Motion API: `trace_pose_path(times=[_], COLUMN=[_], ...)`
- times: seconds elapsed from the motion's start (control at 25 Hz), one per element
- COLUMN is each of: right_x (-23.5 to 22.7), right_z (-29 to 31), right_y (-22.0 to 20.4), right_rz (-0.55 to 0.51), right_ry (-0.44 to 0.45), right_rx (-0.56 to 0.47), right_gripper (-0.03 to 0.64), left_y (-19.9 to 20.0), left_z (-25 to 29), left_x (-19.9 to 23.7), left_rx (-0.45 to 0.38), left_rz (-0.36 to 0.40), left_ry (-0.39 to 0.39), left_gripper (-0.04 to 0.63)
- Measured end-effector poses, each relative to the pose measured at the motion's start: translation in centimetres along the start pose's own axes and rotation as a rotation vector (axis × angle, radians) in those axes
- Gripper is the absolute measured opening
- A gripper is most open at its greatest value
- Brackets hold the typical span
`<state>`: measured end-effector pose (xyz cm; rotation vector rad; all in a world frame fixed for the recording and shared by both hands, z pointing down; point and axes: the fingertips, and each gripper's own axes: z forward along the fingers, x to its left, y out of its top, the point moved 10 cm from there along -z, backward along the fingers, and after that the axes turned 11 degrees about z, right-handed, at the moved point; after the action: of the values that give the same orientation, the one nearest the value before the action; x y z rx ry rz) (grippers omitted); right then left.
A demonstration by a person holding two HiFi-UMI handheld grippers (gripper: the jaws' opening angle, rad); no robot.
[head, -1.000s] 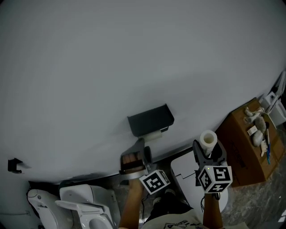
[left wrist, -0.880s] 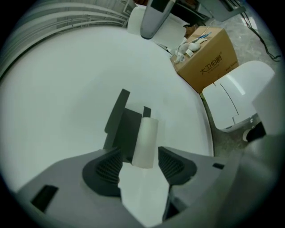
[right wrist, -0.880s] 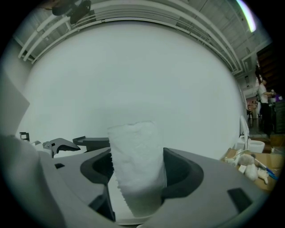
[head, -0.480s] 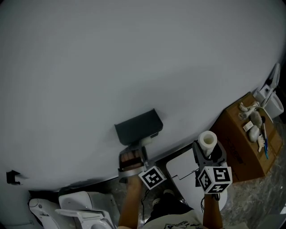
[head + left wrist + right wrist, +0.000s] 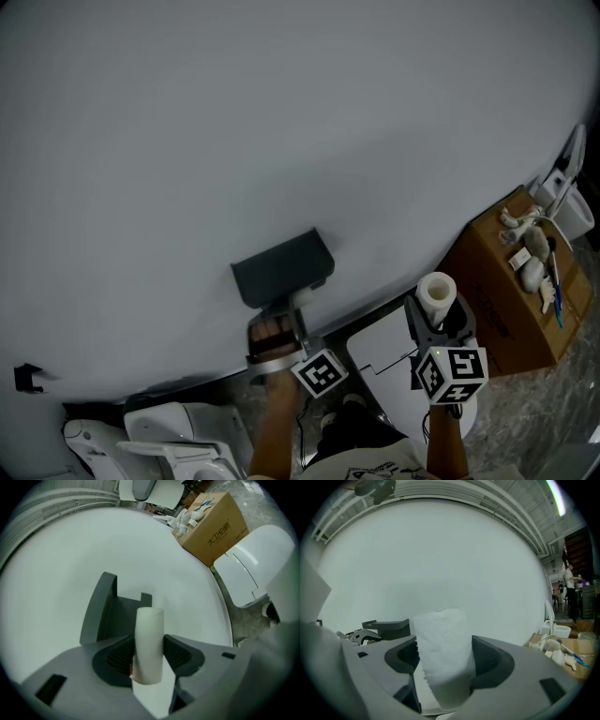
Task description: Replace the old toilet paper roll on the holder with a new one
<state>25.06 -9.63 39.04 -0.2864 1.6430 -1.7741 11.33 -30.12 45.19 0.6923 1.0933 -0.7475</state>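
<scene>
Your left gripper (image 5: 278, 326) & right gripper (image 5: 437, 317): grey moulded bodies w/ dark ribbed pads (image 5: 112, 660) inside the jaws. Each carries a white cube w/ black square markers: left cube (image 5: 322, 374), right cube (image 5: 451, 374). You're wearing a dark top (image 5: 364, 463) w/ white print.

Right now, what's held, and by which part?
The left hand-held gripper, jaws just closing, pinches the old roll near one end; the right hand-held gripper clamps the new roll by its sides.
</scene>
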Motion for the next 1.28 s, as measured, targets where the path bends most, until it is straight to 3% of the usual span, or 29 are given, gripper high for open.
trace_pose_path(times=[0.96,1.08,1.28], right_x=[-5.8,-6.3,-6.5], right_z=[-2.0,-2.3,-2.5], right_y=[0.8,0.9,1.2], right_rz=[0.025,0.029,0.029], right_ry=[-0.127,-0.145,-0.158], right_rx=[-0.031,-0.034,-0.046], right_gripper=[0.330,0.330,0.330], left_y=[9.4,10.5,11.0], left_z=[0.8,0.3,-0.6], left_x=[1.6,2.1,2.8], left_rx=[-0.169,-0.215,-0.304], left_rz=[0.062,0.034,-0.081], left_ry=[0.085,0.091,0.052], left_gripper=[0.201,0.201,0.201])
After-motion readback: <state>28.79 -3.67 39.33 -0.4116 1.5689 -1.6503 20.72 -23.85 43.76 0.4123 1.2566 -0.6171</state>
